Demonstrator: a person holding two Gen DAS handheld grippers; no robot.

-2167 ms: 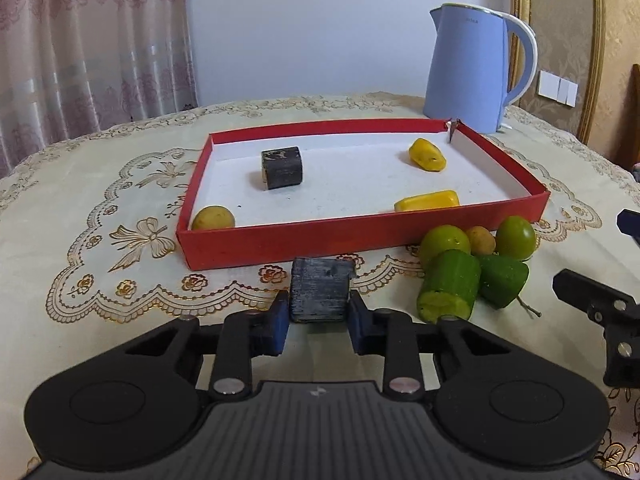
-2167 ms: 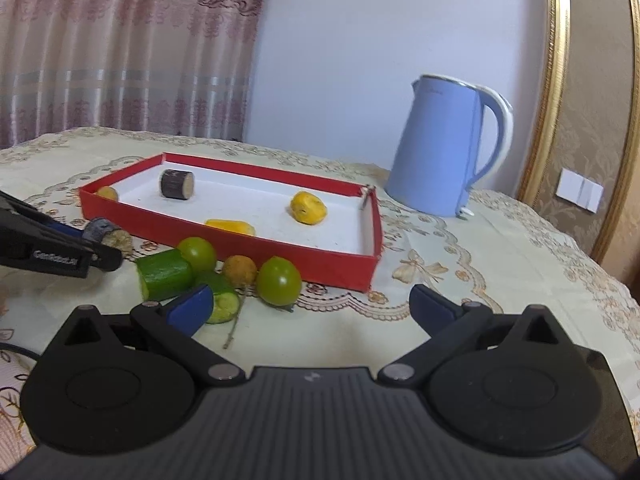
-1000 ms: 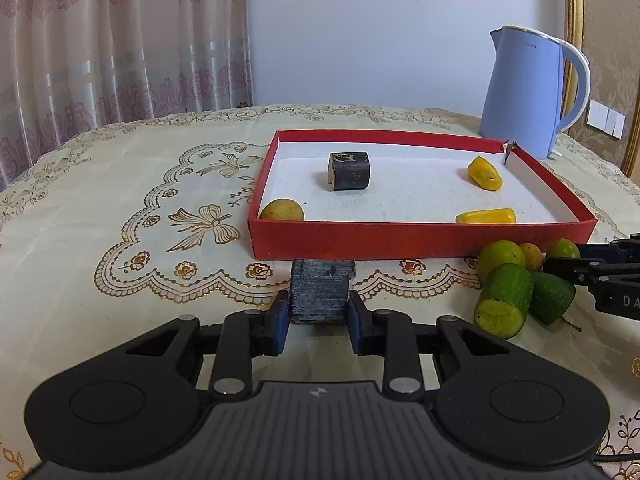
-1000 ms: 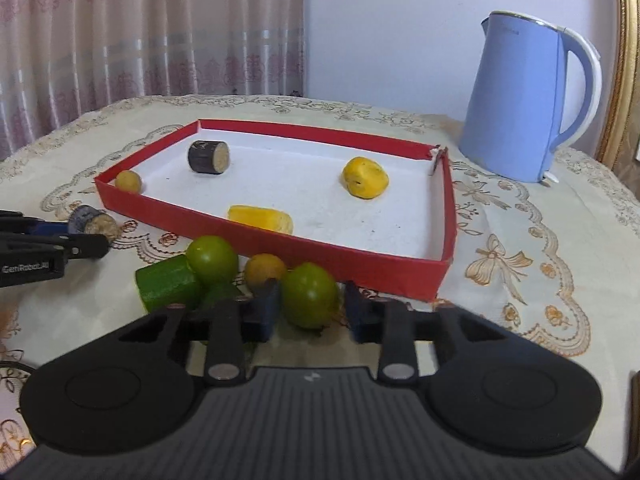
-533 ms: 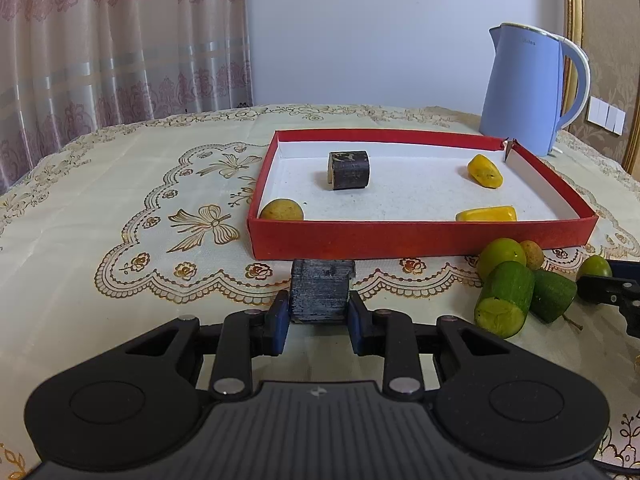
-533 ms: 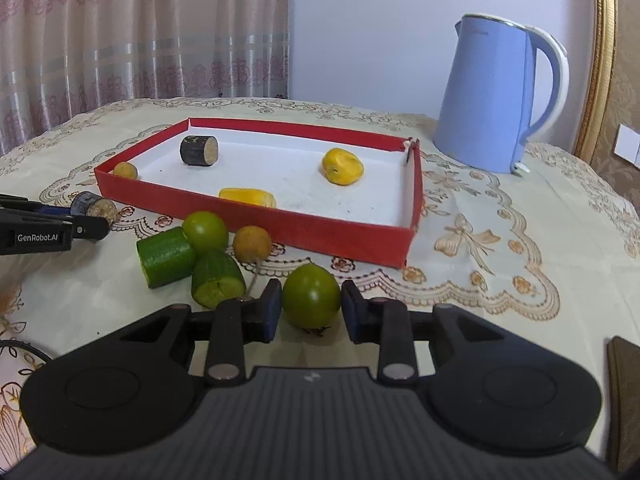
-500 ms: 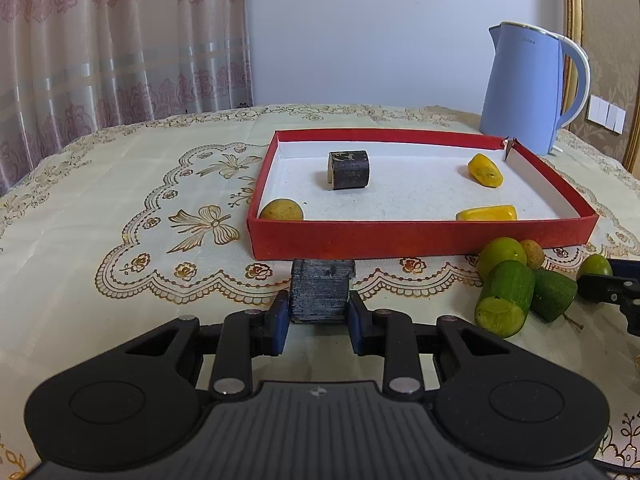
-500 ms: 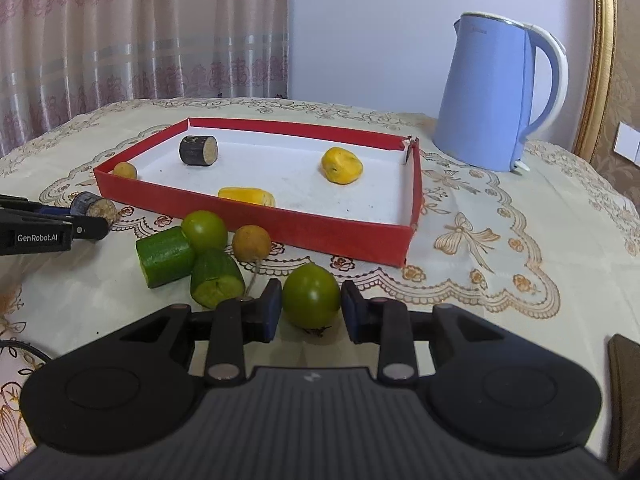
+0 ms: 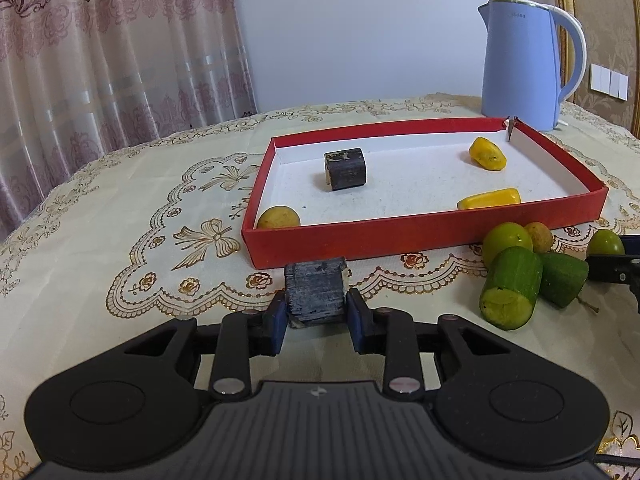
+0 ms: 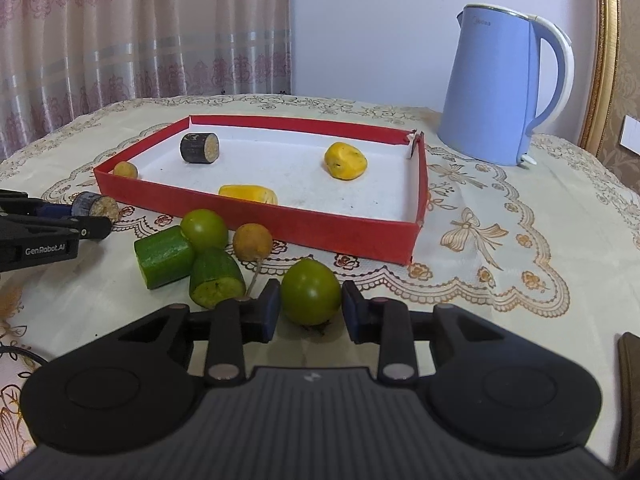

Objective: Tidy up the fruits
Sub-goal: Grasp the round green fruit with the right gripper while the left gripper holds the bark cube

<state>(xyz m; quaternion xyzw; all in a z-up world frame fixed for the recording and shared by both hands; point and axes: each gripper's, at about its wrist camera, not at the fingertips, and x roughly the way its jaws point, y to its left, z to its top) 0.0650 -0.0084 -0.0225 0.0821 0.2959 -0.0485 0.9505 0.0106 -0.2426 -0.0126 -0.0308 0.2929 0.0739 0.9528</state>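
Observation:
My left gripper [image 9: 316, 320] is shut on a dark cylinder-shaped piece [image 9: 316, 292], held just in front of the red tray [image 9: 360, 236]. My right gripper [image 10: 310, 316] is shut on a green round fruit [image 10: 311, 292], to the right of the loose pile. In the tray lie another dark piece [image 9: 345, 169], a small tan fruit [image 9: 279, 217] and two yellow pieces [image 9: 487, 154] [image 9: 490, 199]. On the cloth by the tray's near edge sit two green cucumber chunks [image 10: 163, 257] [image 10: 216, 279], a green fruit [image 10: 204, 230] and a tan fruit [image 10: 252, 242].
A light blue kettle [image 10: 500, 92] stands behind the tray's right corner. The round table carries an embroidered cream cloth [image 9: 120, 216]. Curtains hang behind it at the left. A dark object edge [image 10: 630, 376] shows at the far right of the right wrist view.
The right gripper carried its green fruit away from the pile, towards the right. The left gripper rolled slightly and kept its hold on the dark piece.

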